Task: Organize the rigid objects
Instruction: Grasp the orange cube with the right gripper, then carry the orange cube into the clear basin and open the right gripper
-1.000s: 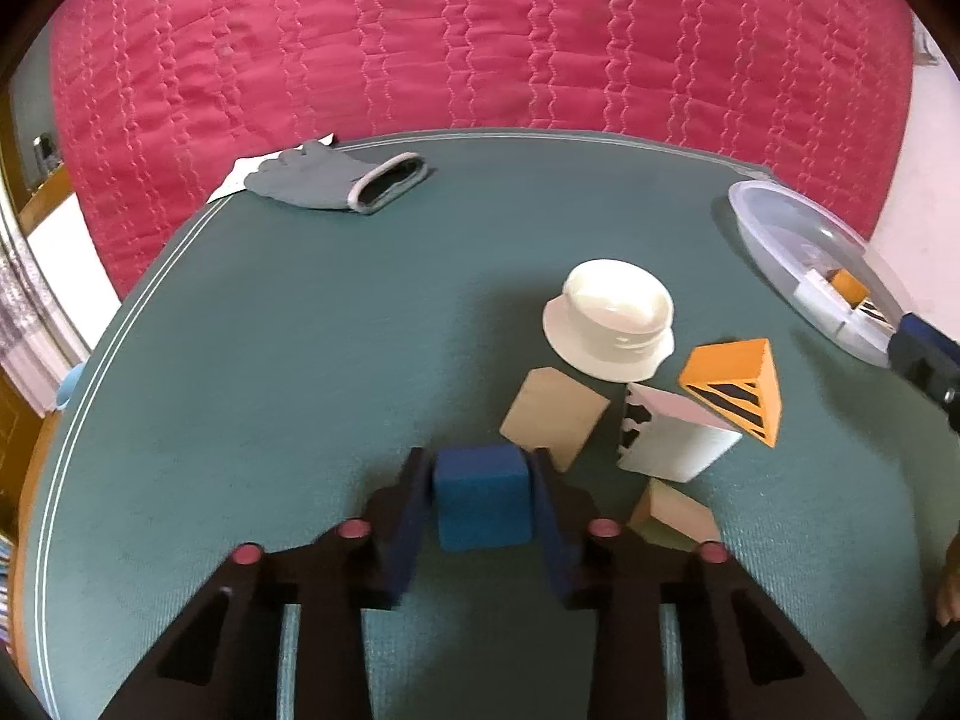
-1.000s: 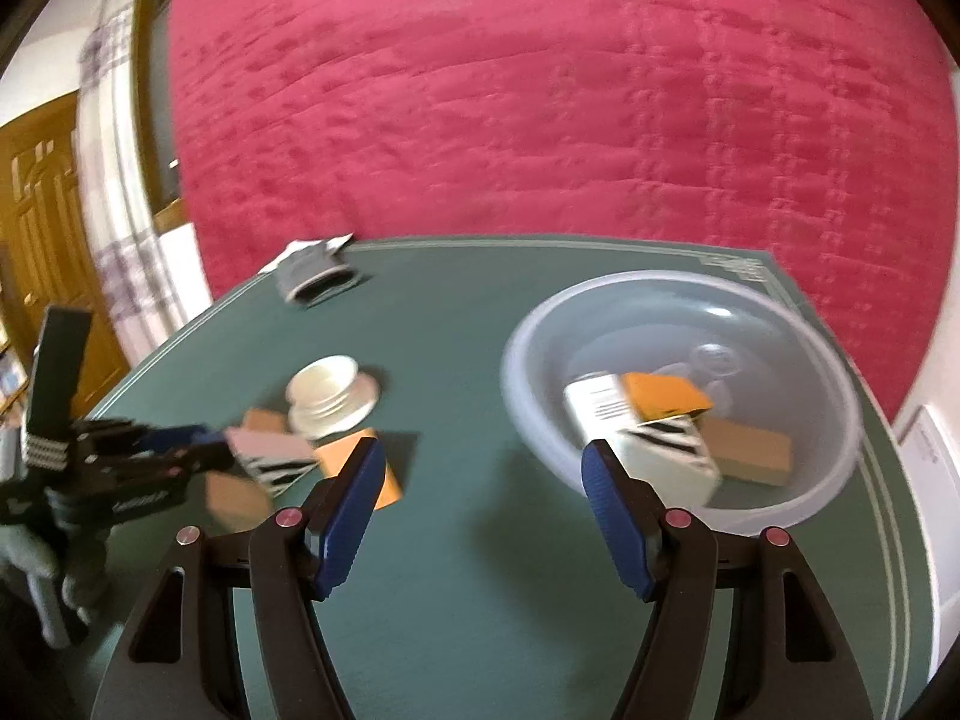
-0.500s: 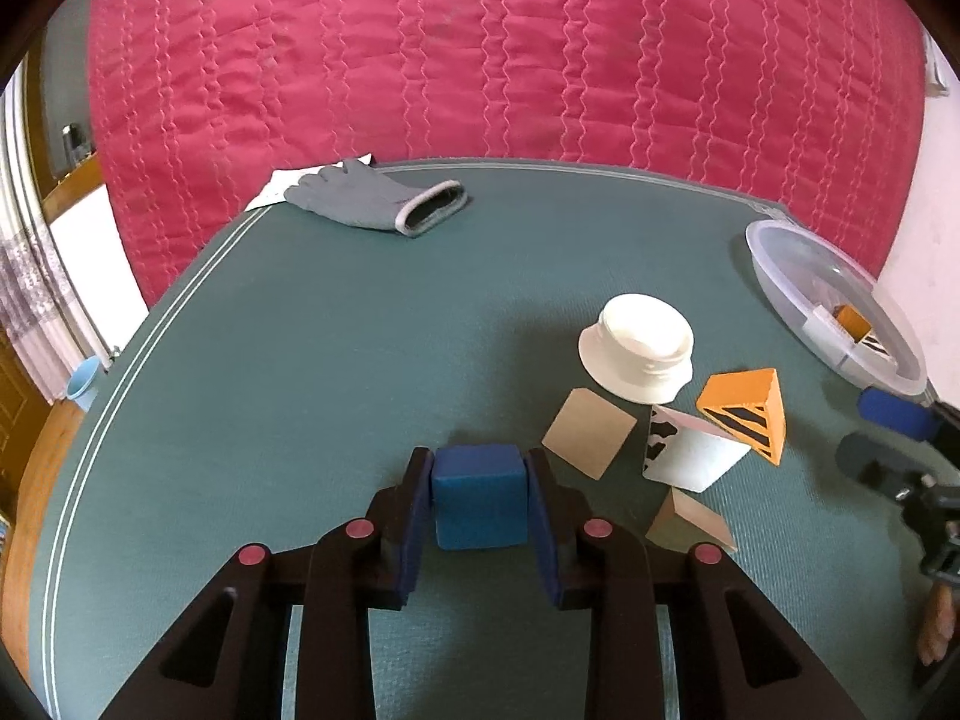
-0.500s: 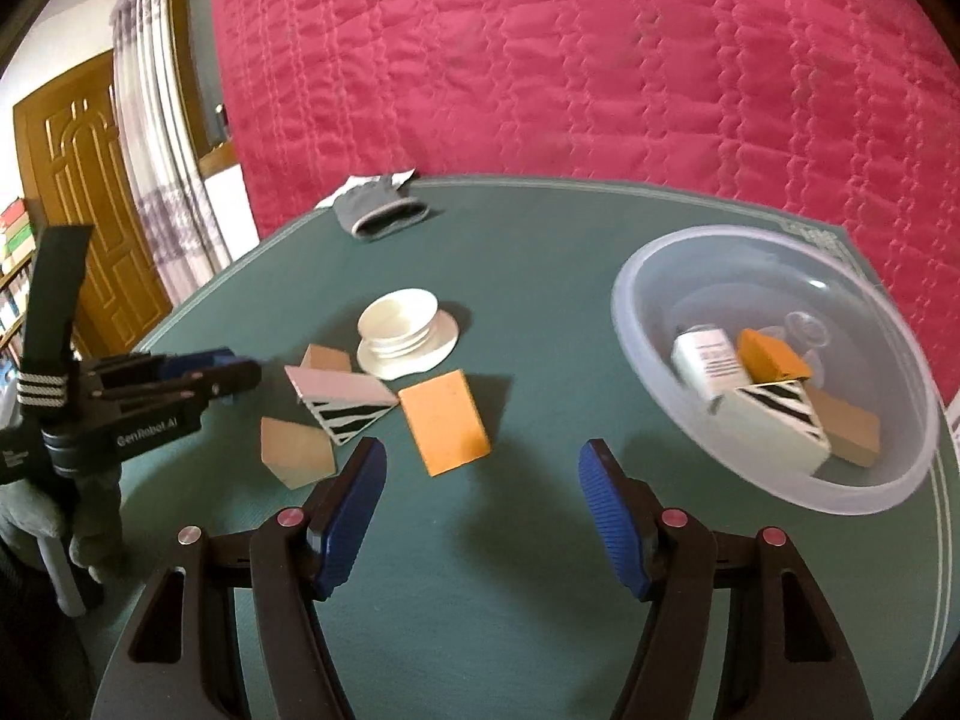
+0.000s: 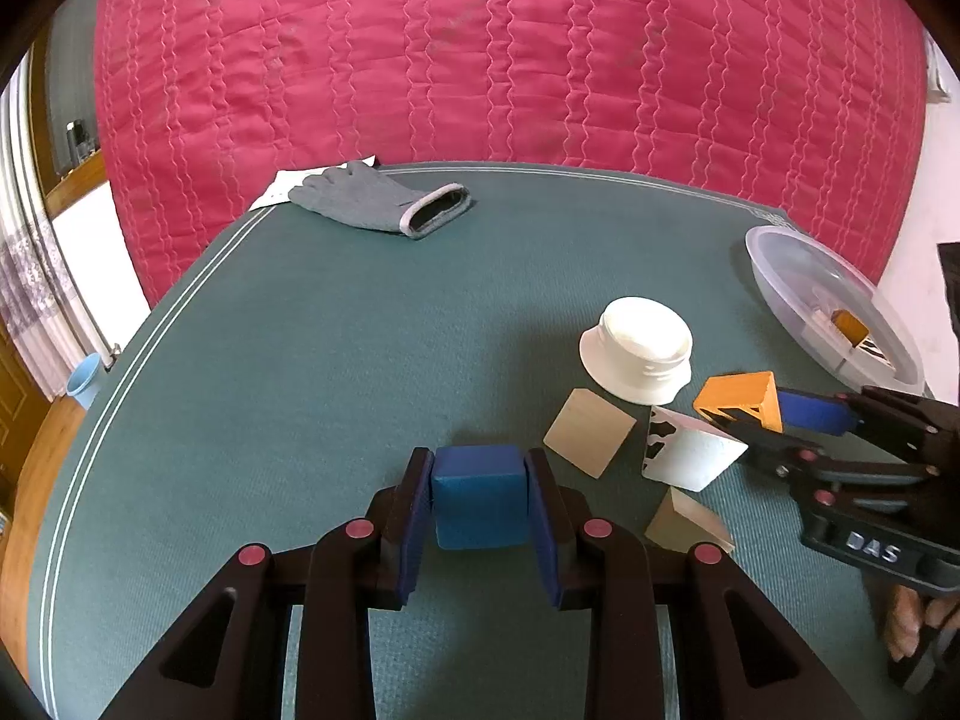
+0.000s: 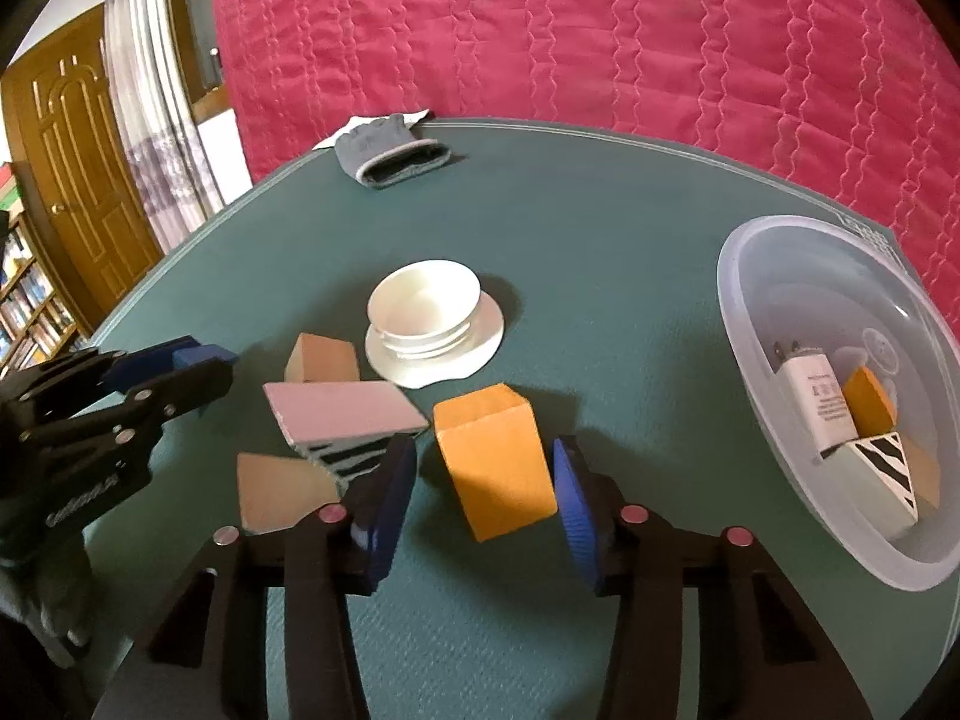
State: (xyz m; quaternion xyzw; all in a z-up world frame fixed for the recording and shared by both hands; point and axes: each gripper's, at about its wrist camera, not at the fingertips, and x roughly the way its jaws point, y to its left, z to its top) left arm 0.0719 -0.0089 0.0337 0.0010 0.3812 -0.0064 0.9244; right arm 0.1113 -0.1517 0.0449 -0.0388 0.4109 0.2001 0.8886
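My left gripper [image 5: 478,461] is shut on a blue cube [image 5: 477,501], held just above the green table [image 5: 360,360]. In the right wrist view my right gripper [image 6: 485,453] straddles an orange block [image 6: 498,480] that rests on the table. Its jaws are closing: the right pad is at the block's side and a small gap shows at the left pad. The same block [image 5: 741,396] shows in the left wrist view between the right gripper's fingers. Beside it lie a zebra-striped wedge [image 6: 342,414], two tan wooden blocks [image 6: 321,357] [image 6: 276,489] and a white dish [image 6: 426,312].
A clear plastic bowl [image 6: 750,300] at the right holds several items, among them a white box, an orange block and a striped wedge. A grey glove [image 6: 390,150] lies at the far table edge before a red quilted cover. A door and bookshelves stand at the left.
My right gripper swung left from the plastic bowl to the orange block, came down over it and narrowed its jaws. The left gripper kept the blue cube and barely shifted.
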